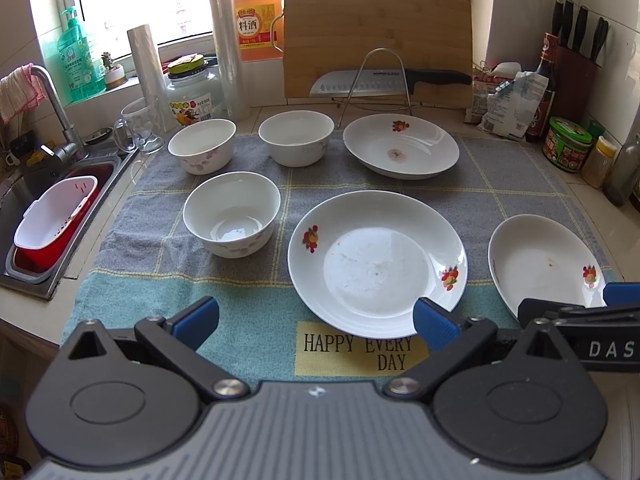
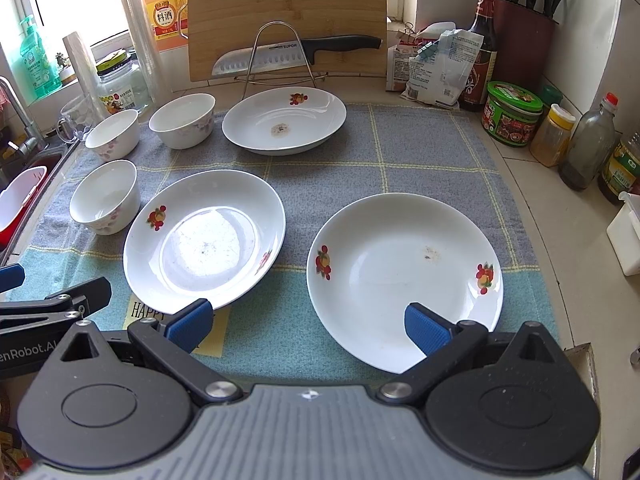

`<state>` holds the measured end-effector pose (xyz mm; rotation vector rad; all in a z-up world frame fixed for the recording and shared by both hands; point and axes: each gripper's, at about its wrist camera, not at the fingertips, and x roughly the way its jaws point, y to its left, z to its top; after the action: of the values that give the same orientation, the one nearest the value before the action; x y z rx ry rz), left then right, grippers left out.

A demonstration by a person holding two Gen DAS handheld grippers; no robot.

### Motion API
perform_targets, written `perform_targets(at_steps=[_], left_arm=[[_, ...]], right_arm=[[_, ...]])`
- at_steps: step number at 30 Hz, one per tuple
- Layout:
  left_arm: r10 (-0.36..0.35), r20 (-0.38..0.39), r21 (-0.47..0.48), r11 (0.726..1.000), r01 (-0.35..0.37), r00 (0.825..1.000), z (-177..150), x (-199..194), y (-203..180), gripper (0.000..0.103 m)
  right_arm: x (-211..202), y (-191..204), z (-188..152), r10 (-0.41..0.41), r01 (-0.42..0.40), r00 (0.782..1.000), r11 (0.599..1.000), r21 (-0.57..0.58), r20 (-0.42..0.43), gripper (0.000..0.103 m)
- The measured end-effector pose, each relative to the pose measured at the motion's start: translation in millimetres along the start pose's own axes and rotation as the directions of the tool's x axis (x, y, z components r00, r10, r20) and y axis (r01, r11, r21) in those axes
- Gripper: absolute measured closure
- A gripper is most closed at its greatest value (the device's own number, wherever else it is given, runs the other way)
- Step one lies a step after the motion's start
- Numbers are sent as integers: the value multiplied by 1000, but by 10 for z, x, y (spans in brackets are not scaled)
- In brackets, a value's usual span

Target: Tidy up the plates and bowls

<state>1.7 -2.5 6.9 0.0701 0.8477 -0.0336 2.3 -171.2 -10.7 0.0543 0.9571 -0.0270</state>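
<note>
Three white plates with fruit prints lie on a grey-blue mat (image 1: 256, 312): a near middle plate (image 1: 376, 264) (image 2: 204, 240), a near right plate (image 1: 544, 264) (image 2: 404, 276) and a far plate (image 1: 400, 146) (image 2: 284, 120). Three white bowls stand at the left: a near bowl (image 1: 232, 212) (image 2: 106, 196), a far left bowl (image 1: 202, 145) (image 2: 113, 134) and a far middle bowl (image 1: 296, 137) (image 2: 183, 120). My left gripper (image 1: 316, 320) is open and empty, hovering before the middle plate. My right gripper (image 2: 308, 326) is open and empty, its right finger over the right plate's near rim.
A sink (image 1: 52, 208) with a red-and-white basket lies at the left. A cutting board (image 1: 376, 36), knife and wire rack (image 1: 376, 80) stand behind the mat. Jars, bottles and a knife block (image 2: 524, 36) line the right side. A glass mug (image 1: 138, 128) stands by the sink.
</note>
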Motion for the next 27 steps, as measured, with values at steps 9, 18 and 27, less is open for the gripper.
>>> perform_targets(at_steps=[9, 18, 27], left_arm=[[-2, 7, 1, 1000, 2, 1000, -9, -25, -17, 1], [-2, 17, 4, 1000, 2, 1000, -2, -40, -39, 1], [-2, 32, 11, 1000, 2, 999, 7, -69, -81, 1]], right_arm=[[-12, -22, -6, 1, -1, 1000, 1000, 2, 5, 0], [-16, -33, -8, 2, -2, 1000, 1000, -5, 13, 0], [-38, -68, -1, 8, -7, 1000, 1000, -10, 26, 0]])
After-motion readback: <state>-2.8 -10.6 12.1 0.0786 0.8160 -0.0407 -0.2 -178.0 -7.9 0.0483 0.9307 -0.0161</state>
